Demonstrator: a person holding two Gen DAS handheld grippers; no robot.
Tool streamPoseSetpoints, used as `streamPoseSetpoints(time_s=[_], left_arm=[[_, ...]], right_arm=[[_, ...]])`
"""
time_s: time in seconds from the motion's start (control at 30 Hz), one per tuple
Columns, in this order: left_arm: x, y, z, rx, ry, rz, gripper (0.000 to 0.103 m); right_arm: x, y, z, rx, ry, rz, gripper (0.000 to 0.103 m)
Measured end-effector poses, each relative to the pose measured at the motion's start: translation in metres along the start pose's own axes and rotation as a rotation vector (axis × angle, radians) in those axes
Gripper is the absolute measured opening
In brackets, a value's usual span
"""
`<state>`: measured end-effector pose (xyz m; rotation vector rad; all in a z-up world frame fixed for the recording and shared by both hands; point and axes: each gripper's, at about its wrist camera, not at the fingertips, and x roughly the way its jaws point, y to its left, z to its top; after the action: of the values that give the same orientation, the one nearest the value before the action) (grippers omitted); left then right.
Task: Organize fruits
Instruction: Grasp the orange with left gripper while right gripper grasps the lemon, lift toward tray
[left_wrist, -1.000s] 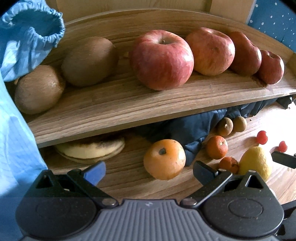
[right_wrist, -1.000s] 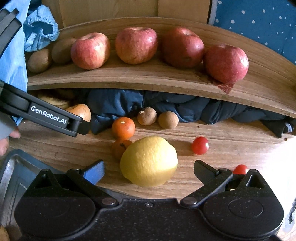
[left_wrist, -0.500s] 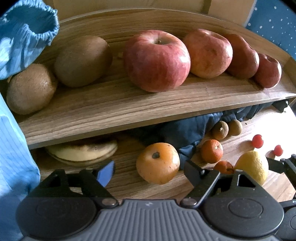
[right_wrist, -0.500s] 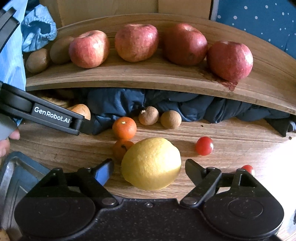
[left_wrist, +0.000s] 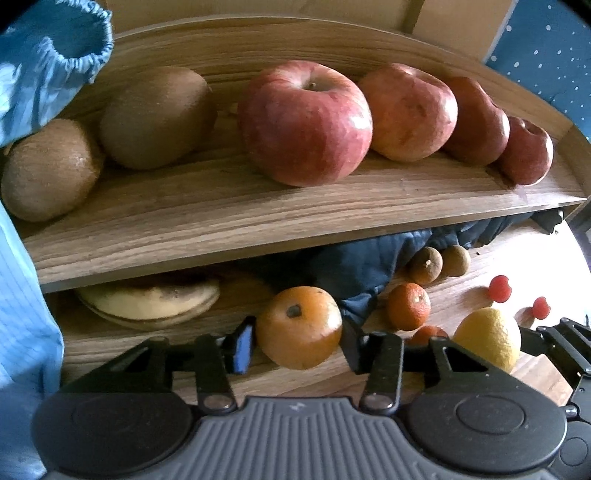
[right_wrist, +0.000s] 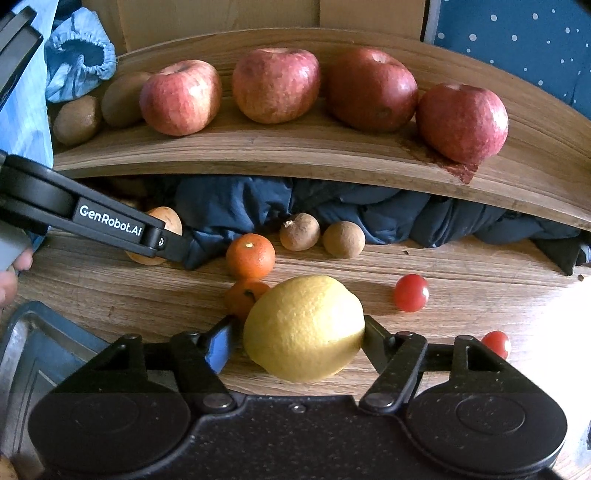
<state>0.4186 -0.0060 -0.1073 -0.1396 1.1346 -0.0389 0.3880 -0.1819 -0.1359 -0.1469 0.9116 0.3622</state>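
A round orange fruit (left_wrist: 299, 326) sits on the wooden table under the shelf. My left gripper (left_wrist: 297, 345) is shut on it, one finger against each side. In the right wrist view the left gripper's arm (right_wrist: 110, 223) crosses in front of that same fruit (right_wrist: 168, 219). A yellow lemon (right_wrist: 304, 326) lies on the table, and my right gripper (right_wrist: 297, 343) is shut on it, fingers tight on both flanks. The lemon (left_wrist: 487, 338) also shows in the left wrist view. Both fruits still rest on the wood.
The curved wooden shelf (left_wrist: 258, 221) carries several red apples (left_wrist: 306, 122) and two kiwis (left_wrist: 159, 116). On the table lie two mandarins (right_wrist: 251, 254), two brown longans (right_wrist: 299, 230), cherry tomatoes (right_wrist: 412, 293) and dark blue cloth (right_wrist: 240, 203). A metal tray (right_wrist: 33, 339) is near left.
Both grippers have narrowed from wide open until their fingers meet the fruit: the left on the orange fruit, the right on the lemon. Both have also edged forward.
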Motion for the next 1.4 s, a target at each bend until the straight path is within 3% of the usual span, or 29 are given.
streamPoseSetpoints(time_s=[0.1,0.8,1.4], left_arm=[[0.0,-0.001,-0.001,-0.001,-0.003,0.0,0.051],[-0.024,-0.017,-0.026,-0.012,-0.021,-0.019,0.051],[-0.059,-0.034,-0.062,-0.006,-0.024,-0.018,0.051]], right_arm=[[-0.002,0.0,-0.001,-0.001,0.001,-0.006,0.067],[-0.032,0.003,-0.017,0.007,-0.067,0.023,0.066],[-0.081,0.01,-0.057,0.004,-0.074,0.06,0.066]])
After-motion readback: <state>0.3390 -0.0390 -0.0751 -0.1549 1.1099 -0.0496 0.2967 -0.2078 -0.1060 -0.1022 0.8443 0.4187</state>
